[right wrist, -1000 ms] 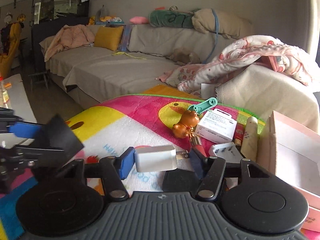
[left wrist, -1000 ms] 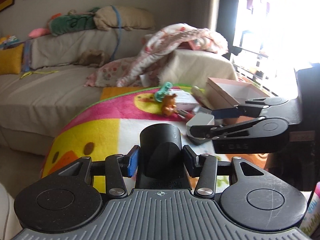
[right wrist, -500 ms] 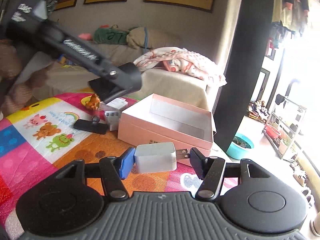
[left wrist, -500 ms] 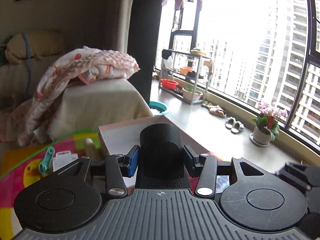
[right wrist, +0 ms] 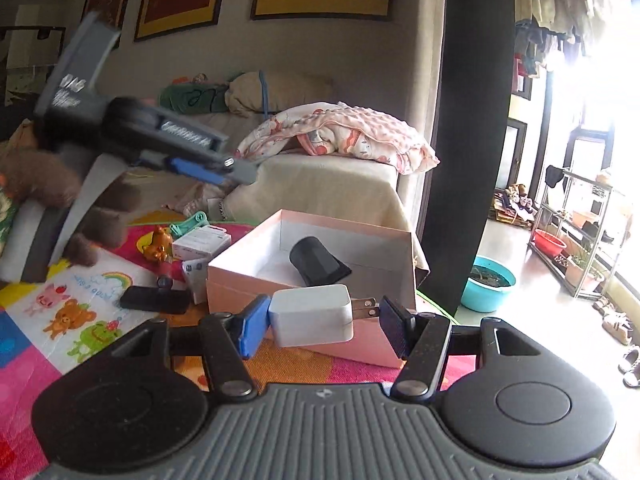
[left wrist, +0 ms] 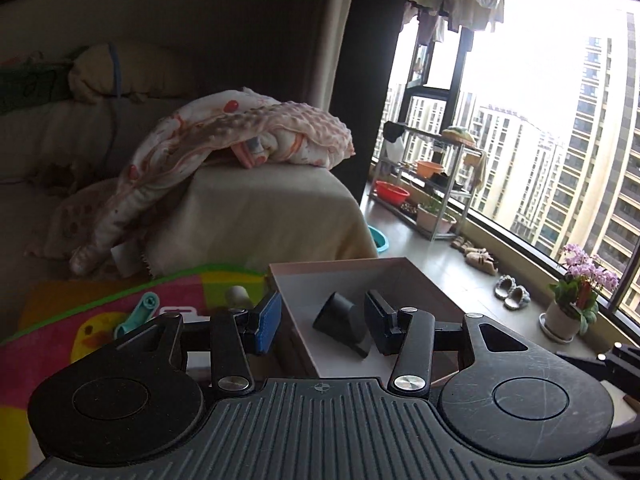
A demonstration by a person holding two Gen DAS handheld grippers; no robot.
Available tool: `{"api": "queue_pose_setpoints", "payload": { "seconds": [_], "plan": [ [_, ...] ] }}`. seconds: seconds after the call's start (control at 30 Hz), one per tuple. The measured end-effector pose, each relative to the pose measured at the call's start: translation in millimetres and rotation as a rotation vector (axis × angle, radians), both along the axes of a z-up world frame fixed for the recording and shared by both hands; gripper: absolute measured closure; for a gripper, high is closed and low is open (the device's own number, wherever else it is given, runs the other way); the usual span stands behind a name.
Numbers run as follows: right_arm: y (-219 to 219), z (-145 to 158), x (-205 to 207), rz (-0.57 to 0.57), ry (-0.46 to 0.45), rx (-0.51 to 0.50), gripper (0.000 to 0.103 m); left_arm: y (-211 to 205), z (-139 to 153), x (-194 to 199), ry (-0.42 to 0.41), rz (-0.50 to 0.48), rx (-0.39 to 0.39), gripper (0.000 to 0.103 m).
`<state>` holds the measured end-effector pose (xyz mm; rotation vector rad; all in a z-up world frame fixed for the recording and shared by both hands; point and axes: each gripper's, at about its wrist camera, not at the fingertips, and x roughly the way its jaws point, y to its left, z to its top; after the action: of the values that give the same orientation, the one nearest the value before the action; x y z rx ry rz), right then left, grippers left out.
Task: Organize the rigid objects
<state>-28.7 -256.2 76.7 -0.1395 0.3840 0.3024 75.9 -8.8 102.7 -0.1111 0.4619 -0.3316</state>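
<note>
A black cone-shaped cap (right wrist: 316, 266) lies on its side inside the open pink box (right wrist: 248, 284). My left gripper (right wrist: 224, 168) hovers above and left of the box, apart from the cap and open. In the left wrist view the cap (left wrist: 344, 326) shows on the floor of the box (left wrist: 340, 262), seen through the gap of my left gripper (left wrist: 323, 306). My right gripper (right wrist: 324, 312) is shut on a white plug charger (right wrist: 312, 316), one pad on its body and the other on its prongs, just in front of the box's near wall.
On the colourful animal mat (right wrist: 80, 320) left of the box lie a flat black device (right wrist: 156, 300), a white carton (right wrist: 202, 240), an orange toy (right wrist: 158, 242) and a teal clip (right wrist: 188, 222). A hand (right wrist: 100, 220) holds the left gripper. Behind stands a sofa with a blanket (right wrist: 340, 132).
Both views swung from the mat toward the pink box. The black cap left my left gripper's pads and now lies in the box. The right gripper keeps its hold on the charger.
</note>
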Motion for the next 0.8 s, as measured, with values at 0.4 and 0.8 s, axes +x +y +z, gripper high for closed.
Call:
{"api": "queue_pose_setpoints", "payload": {
  "seconds": [0.4, 0.8],
  "plan": [
    [43, 27, 90, 0.024, 0.051, 0.057, 0.039, 65, -52, -43, 0.123, 0.001, 0.164, 0.052],
    [49, -19, 40, 0.067, 0.111, -0.057, 0.036, 42, -64, -27, 0.169, -0.019, 0.083, 0.052]
  ]
}}
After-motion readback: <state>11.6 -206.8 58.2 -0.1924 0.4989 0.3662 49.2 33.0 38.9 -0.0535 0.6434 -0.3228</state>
